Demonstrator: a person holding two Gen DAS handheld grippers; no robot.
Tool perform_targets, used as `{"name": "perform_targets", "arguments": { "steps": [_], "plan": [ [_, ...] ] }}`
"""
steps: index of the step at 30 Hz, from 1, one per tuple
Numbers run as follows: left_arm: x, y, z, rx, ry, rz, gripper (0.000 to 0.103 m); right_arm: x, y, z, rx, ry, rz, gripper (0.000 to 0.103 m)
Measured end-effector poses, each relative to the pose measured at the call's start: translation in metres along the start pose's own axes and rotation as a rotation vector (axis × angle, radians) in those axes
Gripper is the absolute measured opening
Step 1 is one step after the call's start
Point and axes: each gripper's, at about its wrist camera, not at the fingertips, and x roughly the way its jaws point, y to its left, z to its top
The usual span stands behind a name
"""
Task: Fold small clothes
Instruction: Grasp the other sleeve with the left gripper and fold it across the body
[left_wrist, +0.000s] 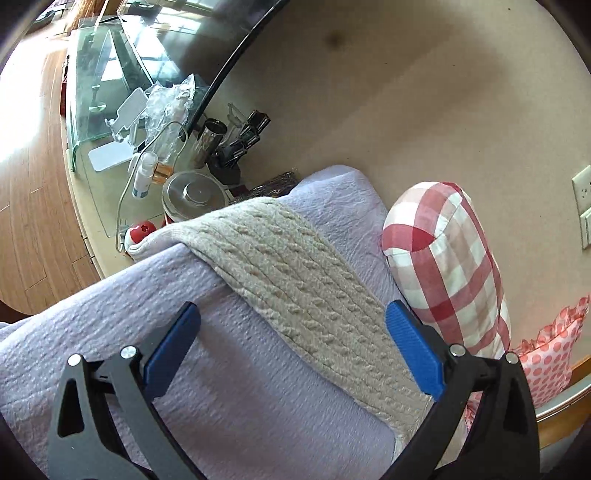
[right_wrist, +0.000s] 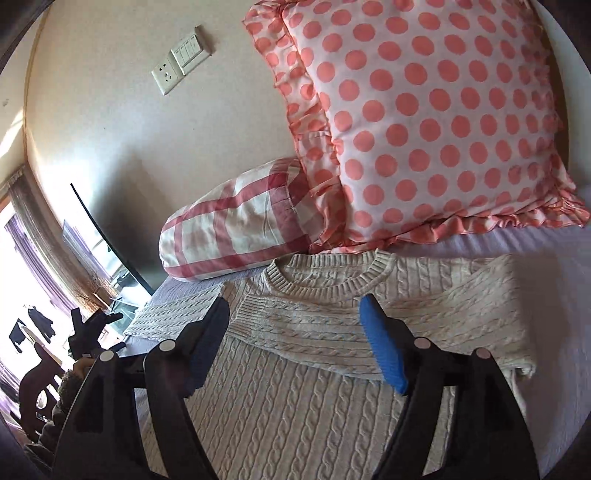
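Note:
A cream cable-knit sweater (right_wrist: 295, 387) lies flat on the lilac bedspread (right_wrist: 554, 295), neck toward the pillows. One sleeve (right_wrist: 332, 328) is folded across the chest. The other sleeve (left_wrist: 295, 280) stretches out to the bed's edge in the left wrist view. My left gripper (left_wrist: 291, 332) is open and empty, hovering over that outstretched sleeve. My right gripper (right_wrist: 295, 332) is open and empty, just above the folded sleeve below the collar. The left gripper also shows in the right wrist view (right_wrist: 92, 328) at the far left.
A red checked bolster (right_wrist: 236, 232) and a pink polka-dot pillow (right_wrist: 424, 122) lie by the wall beyond the collar. A bedside table (left_wrist: 96, 206) beside the bed holds bottles, a metal bowl (left_wrist: 195, 192), a cable and a glass stand. A wall socket (right_wrist: 166, 75) is above.

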Motion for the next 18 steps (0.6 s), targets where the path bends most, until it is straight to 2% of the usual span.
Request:
{"name": "perform_targets", "arguments": {
  "steps": [2, 6, 8, 9, 10, 11, 12, 14, 16, 18],
  "plan": [
    [0.003, 0.007, 0.013, -0.046, 0.001, -0.026, 0.098, -0.009, -0.006, -0.003, 0.002, -0.010, -0.018, 0.077],
    [0.010, 0.019, 0.033, -0.118, -0.008, -0.018, 0.082, -0.015, -0.010, -0.008, 0.003, -0.022, -0.017, 0.078],
    [0.014, 0.020, 0.040, -0.120, -0.008, 0.017, 0.073, -0.016, -0.009, -0.011, -0.005, -0.035, -0.015, 0.079],
    [0.016, 0.020, 0.041, -0.119, 0.000, 0.049, 0.055, -0.016, -0.008, -0.011, -0.009, -0.040, -0.011, 0.080],
    [0.020, 0.023, 0.044, -0.125, 0.016, 0.075, 0.023, -0.017, -0.008, -0.012, -0.011, -0.042, -0.010, 0.080],
    [0.025, 0.027, 0.044, -0.141, 0.045, 0.083, 0.006, -0.018, -0.009, -0.012, -0.010, -0.045, -0.007, 0.080],
    [0.025, 0.030, 0.043, -0.153, 0.043, 0.079, 0.007, -0.019, -0.010, -0.013, -0.007, -0.047, 0.001, 0.080],
    [0.018, 0.015, 0.042, -0.082, 0.008, 0.112, 0.006, -0.023, -0.013, -0.012, -0.005, -0.056, 0.009, 0.080],
    [0.004, -0.025, 0.037, 0.075, -0.054, 0.149, 0.006, -0.029, -0.017, -0.011, -0.009, -0.077, 0.006, 0.081],
    [-0.008, -0.084, 0.024, 0.260, -0.092, 0.126, 0.005, -0.035, -0.022, -0.010, -0.007, -0.103, -0.003, 0.081]
  ]
}}
